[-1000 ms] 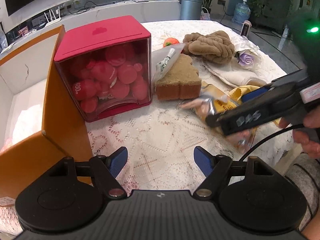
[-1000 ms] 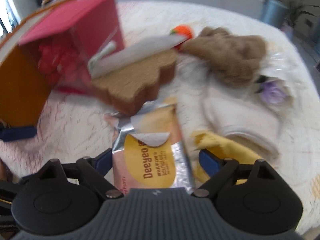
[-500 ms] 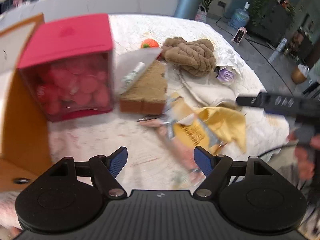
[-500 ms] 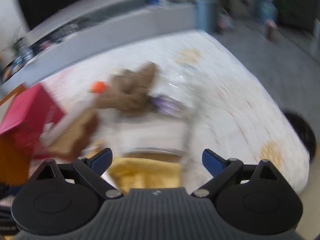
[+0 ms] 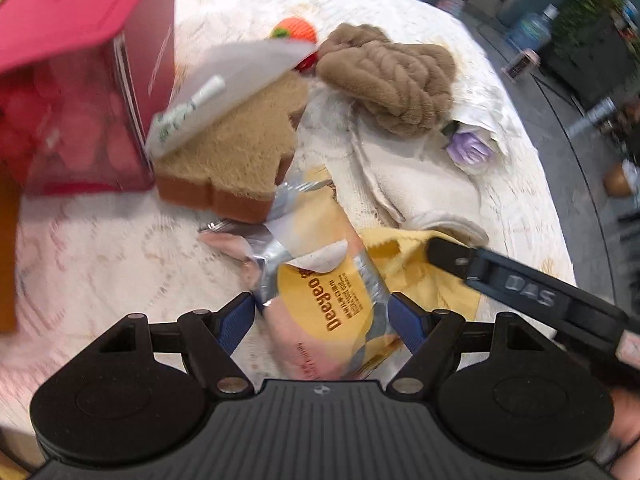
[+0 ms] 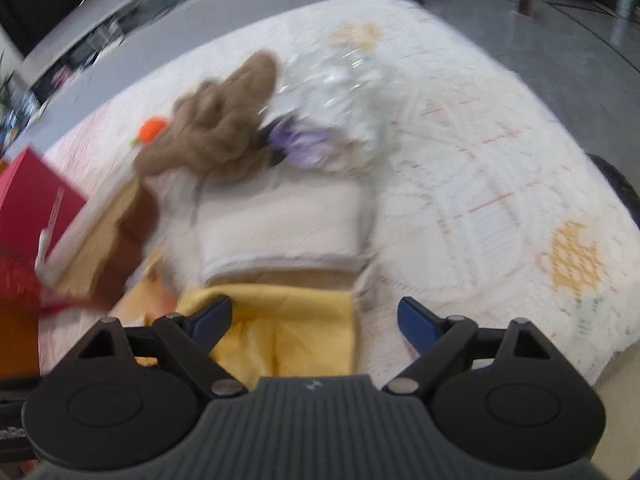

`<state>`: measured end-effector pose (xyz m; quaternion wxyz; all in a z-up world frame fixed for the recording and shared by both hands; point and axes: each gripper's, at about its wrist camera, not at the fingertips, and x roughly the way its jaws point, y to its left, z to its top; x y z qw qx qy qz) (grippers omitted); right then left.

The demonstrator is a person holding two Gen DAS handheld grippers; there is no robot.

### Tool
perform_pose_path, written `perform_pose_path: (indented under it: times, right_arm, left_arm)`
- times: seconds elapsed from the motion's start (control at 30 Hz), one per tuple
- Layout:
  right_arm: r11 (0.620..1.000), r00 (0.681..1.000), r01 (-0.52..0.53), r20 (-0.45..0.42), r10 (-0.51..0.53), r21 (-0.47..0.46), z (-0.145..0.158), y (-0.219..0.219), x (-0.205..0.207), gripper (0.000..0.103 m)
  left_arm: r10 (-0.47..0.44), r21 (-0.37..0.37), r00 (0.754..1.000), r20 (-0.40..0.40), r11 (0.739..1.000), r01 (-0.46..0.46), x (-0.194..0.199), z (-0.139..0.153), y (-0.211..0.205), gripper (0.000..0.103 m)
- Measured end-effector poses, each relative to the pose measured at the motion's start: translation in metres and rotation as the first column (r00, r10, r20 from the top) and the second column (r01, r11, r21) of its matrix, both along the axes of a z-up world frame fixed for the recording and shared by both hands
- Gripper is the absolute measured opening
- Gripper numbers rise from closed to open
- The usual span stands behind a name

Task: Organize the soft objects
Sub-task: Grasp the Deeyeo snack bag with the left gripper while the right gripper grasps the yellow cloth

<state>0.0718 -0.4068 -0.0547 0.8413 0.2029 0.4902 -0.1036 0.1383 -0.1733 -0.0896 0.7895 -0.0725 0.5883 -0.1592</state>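
On the lace tablecloth lie a yellow and pink snack packet (image 5: 320, 292), a yellow cloth (image 6: 280, 320), a folded white towel (image 6: 280, 228), a brown plush (image 6: 216, 132) and a bread-shaped cushion (image 5: 240, 148). My left gripper (image 5: 322, 318) points down over the packet, which lies between its wide-apart blue pads; I see no pressing. My right gripper (image 6: 314, 320) hovers over the yellow cloth, whose right part lies between its fingers. Its jaws are closing, but the pads stand clear of the cloth. One of its fingers (image 5: 520, 280) shows in the left wrist view.
A red box of pink balls (image 5: 72, 80) stands at the left beside an orange carton wall (image 5: 8, 240). A white sleeve (image 5: 224, 80) leans on the cushion. An orange ball (image 5: 296, 28) and a purple flower in wrap (image 6: 304, 144) lie farther back. The table edge (image 6: 580, 360) runs close at the right.
My left gripper has moved right and rolled, so the snack packet now lies between its fingers. My right gripper has left the packet and swung right over the yellow cloth.
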Motion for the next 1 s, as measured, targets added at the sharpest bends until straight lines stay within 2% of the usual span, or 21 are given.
perform_pose_path:
  times: [0.07,0.2,0.27,0.4,0.43,0.47,0.63,0.7,0.83,1.0]
  right_arm:
    - [1.0,1.0,0.025,0.016,-0.025,0.011,0.002,-0.005,-0.004,0.088]
    - [0.996,0.996,0.085,0.002,-0.086,0.035,-0.003,-0.017,-0.007,0.088]
    - [0.994,0.995,0.096,0.009,-0.096,0.047,-0.002,-0.02,-0.008,0.088]
    - [0.996,0.997,0.081,0.01,-0.082,0.036,-0.002,-0.018,-0.009,0.088]
    - [0.996,0.997,0.076,0.009,-0.077,0.041,-0.003,-0.017,-0.009,0.088]
    - [0.996,0.997,0.075,0.011,-0.076,0.043,-0.003,-0.018,-0.01,0.088]
    - [0.994,0.996,0.078,0.027,-0.08,0.075,-0.002,-0.022,-0.015,0.088]
    - [0.994,0.997,0.066,0.029,-0.069,0.085,-0.002,-0.021,-0.014,0.088]
    - [0.995,0.999,-0.002,0.032,-0.002,0.102,-0.003,-0.008,-0.009,0.088]
    - [0.987,0.989,-0.149,0.028,0.148,0.066,-0.003,0.027,-0.001,0.088]
  left_arm:
    - [0.039,0.019,0.999,-0.018,0.999,-0.038,0.003,-0.005,-0.005,0.093]
    - [0.034,0.107,0.999,0.02,0.994,-0.036,0.004,-0.006,-0.024,0.096]
    - [0.038,0.149,0.998,0.051,0.988,-0.046,0.003,-0.009,-0.035,0.102]
    - [-0.015,0.263,0.994,0.109,0.965,-0.015,-0.006,-0.014,-0.054,0.103]
    - [-0.04,0.278,0.993,0.115,0.961,0.007,-0.009,-0.015,-0.054,0.098]
    - [-0.069,0.268,0.991,0.119,0.963,0.035,-0.011,-0.014,-0.051,0.09]
    - [-0.112,0.251,0.983,0.146,0.965,0.073,-0.009,0.0,-0.019,0.072]
    - [-0.093,0.237,0.984,0.154,0.97,0.055,-0.007,0.0,-0.002,0.071]
    - [-0.018,0.153,0.989,0.148,0.988,-0.005,0.0,0.001,0.029,0.069]
    - [-0.023,0.201,0.984,0.178,0.979,-0.013,0.001,-0.003,0.042,0.069]
